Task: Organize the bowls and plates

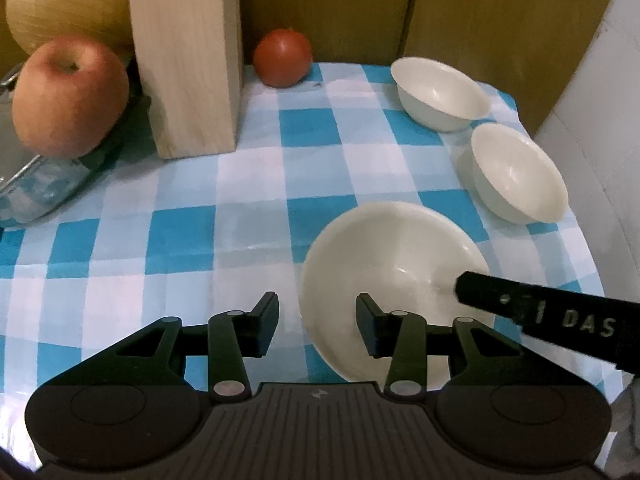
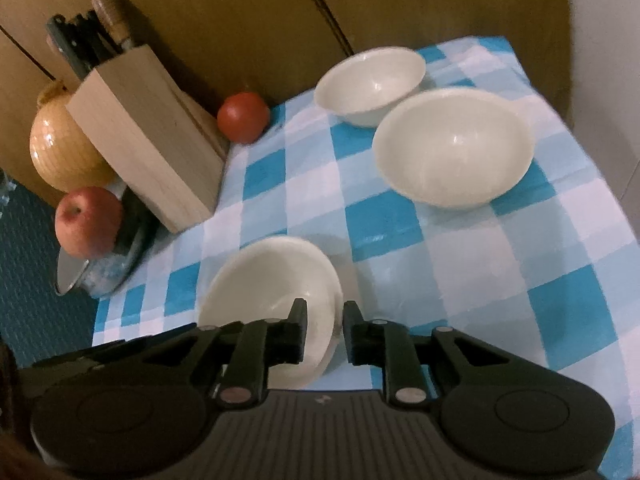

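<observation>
Three white bowls stand on a blue-and-white checked cloth (image 1: 248, 184). The nearest bowl (image 1: 400, 256) (image 2: 264, 280) looks tipped, its right side a little higher. My left gripper (image 1: 316, 320) is open and straddles this bowl's left rim without touching it. My right gripper (image 2: 325, 332) has the opposite rim between its fingers, one inside and one outside, slightly apart, with a gap at the inner pad. One of its fingers (image 1: 520, 308) reaches into the bowl from the right. The two other bowls (image 1: 440, 94) (image 1: 516, 176) sit at the far right, also seen as a smaller bowl (image 2: 370, 84) and a larger bowl (image 2: 452, 148).
A wooden knife block (image 1: 188, 56) (image 2: 148, 140) stands at the back left, a tomato (image 1: 283, 58) (image 2: 243, 117) beside it. An apple (image 1: 70, 96) rests on a glass container (image 1: 36, 188), an onion (image 1: 68, 0) behind. Cardboard walls (image 1: 360, 8) close the back.
</observation>
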{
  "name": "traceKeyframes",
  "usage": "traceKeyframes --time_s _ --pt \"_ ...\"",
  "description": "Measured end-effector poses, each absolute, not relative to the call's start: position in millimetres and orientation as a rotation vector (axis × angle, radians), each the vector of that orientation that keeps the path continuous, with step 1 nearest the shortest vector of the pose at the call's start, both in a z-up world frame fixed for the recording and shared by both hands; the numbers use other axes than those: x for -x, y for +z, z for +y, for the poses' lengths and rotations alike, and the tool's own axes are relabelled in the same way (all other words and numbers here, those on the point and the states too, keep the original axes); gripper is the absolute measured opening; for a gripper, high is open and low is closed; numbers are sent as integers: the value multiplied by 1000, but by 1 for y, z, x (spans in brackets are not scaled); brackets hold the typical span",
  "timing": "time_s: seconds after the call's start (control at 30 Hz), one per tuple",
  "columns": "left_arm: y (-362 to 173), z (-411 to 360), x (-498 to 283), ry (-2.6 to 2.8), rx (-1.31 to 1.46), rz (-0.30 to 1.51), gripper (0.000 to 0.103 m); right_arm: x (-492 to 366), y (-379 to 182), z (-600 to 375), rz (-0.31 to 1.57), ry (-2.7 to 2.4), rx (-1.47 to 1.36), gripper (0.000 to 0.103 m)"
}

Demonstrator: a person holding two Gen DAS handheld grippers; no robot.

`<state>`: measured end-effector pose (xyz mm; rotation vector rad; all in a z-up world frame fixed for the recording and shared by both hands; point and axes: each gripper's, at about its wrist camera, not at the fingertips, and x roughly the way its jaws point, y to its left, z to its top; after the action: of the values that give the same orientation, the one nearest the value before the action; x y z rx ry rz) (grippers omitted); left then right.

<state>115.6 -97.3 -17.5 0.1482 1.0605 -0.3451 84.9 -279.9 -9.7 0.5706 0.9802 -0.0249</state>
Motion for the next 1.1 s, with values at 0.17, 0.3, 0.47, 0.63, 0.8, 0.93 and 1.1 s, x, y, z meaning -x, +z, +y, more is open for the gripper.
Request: traceKeyframes --time_s 0.17,0.3,0.47,0.63,0.8,0.93,1.1 --pt "-11 -95 -117 -341 -131 1047 52 -82 -1 -290 948 -33 -573 22" --pt "-4 -96 -116 -347 -124 1027 52 -79 10 -302 900 -54 -576 22" --pt "6 -101 -116 -365 -109 1002 52 -78 16 -322 861 -126 -572 22" --pt "16 -109 -119 -380 -89 981 53 -79 14 -340 851 -181 -590 23" --pt "21 -121 -122 -400 -74 969 53 -83 13 -352 840 -205 -599 23" --pt "26 -134 -125 -431 -53 964 53 -86 12 -363 826 -230 -605 23" --pt "23 -158 -128 -451 -69 959 53 -90 5 -379 827 -274 -614 23"
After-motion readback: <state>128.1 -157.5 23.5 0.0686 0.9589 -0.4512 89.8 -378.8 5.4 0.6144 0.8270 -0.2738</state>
